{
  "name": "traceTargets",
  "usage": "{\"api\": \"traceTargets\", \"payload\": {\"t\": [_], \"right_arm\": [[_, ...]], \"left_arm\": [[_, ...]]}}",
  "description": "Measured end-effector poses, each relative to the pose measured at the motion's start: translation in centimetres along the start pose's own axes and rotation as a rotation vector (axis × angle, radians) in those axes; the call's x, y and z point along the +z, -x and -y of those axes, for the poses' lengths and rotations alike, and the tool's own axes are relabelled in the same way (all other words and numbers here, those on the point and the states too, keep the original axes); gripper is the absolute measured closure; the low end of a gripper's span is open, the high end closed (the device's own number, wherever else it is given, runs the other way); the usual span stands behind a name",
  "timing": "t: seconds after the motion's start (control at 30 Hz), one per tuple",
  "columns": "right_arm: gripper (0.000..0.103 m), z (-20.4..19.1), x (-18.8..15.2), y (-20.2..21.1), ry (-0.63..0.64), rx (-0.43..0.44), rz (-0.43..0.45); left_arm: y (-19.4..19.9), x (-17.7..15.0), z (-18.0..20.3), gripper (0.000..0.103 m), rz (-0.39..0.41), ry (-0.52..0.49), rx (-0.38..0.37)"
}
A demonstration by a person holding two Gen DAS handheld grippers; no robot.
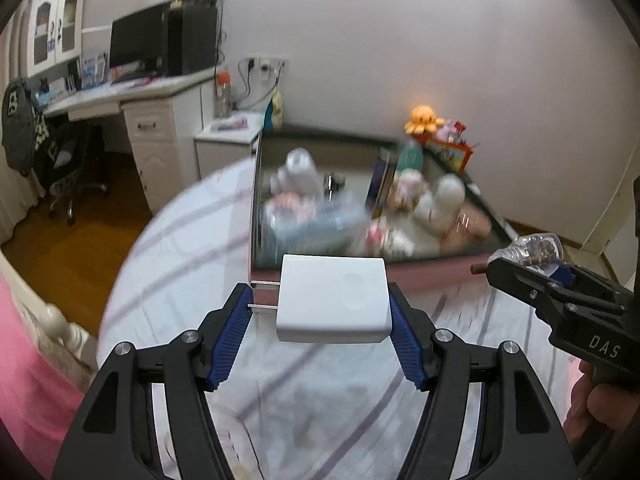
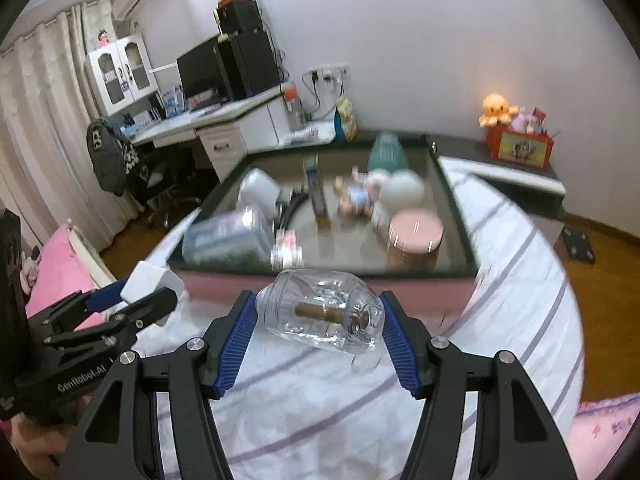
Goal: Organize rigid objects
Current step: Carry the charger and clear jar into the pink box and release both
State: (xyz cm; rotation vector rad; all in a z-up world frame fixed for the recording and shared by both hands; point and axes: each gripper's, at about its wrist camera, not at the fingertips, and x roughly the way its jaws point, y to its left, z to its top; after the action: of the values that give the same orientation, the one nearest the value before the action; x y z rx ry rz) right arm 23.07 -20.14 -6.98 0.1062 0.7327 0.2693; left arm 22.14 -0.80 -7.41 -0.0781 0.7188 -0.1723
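The left claw (image 1: 320, 312) is gripping a white plug adapter (image 1: 332, 300) above a striped bedsheet (image 1: 180, 264). The right claw (image 2: 318, 320) is clasping a clear plastic bottle (image 2: 320, 314) just before a blurred tray (image 2: 460, 216) crowded with toys and jars.

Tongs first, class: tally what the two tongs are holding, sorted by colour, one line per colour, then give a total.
White: 1, the charger plug clamped in the left tongs.
Clear: 1, the clear plastic container with a brown tube inside, clamped in the right tongs.
Total: 2 held things.
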Motion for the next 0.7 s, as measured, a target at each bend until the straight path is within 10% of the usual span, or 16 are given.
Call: {"api": "traceTargets", "payload": {"t": [0.7], "right_arm": [[0.040,1.7,10.4,-5.1,0.040,-0.045,0.065]], "left_arm": [[-6.7,12.0,2.1,0.036,0.079,-0.031,-0.022]]}}
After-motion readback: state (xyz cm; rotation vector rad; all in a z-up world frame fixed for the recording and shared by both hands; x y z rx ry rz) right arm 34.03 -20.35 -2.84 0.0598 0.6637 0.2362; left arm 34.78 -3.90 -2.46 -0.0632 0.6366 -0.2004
